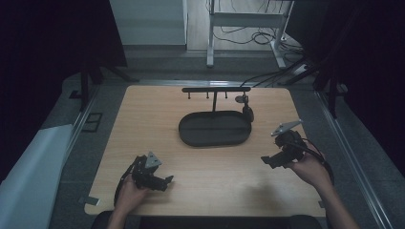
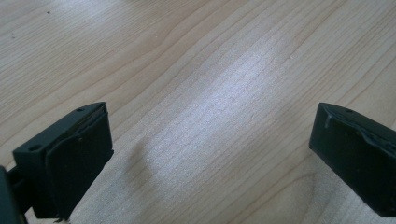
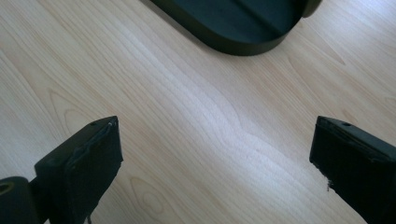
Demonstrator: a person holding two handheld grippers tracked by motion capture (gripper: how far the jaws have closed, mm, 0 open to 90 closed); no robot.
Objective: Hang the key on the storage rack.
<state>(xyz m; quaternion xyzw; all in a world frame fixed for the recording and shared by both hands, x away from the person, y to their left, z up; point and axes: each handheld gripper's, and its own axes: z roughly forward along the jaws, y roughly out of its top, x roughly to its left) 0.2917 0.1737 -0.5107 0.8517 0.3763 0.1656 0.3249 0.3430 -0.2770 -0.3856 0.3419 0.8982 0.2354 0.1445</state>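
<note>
High view: we see the whole pale wooden desk [image 1: 143, 119] from above, with the black oval tray [image 1: 191, 136] at the centre of the frame and a black T-shaped rack [image 1: 215, 90] rising from its far edge. A small dark object [image 1: 247, 110] hangs from the right end of the rack's bar; it is too small for us to identify.
Left gripper [image 1: 168, 181]: it sits in the lower left of the high view, held in the person's left hand [image 1: 130, 190], low over bare desk and well apart from the tray.
Right gripper [image 1: 267, 161]: it sits right of centre in the high view, held in the person's right hand [image 1: 310, 169], near the tray's right end.
Left gripper view: we see bare wood grain between its jaws, which stand wide apart and released, holding nothing.
Right gripper view: its jaws are likewise spread wide and empty; the rounded end of the tray [image 3: 233, 44] fills the top centre of the frame, apart from the jaws.
Tray's look: matte black, shallow, with a low upright rim and a flat floor.
Writing: we can read no brand, label or lettering on anything.
</note>
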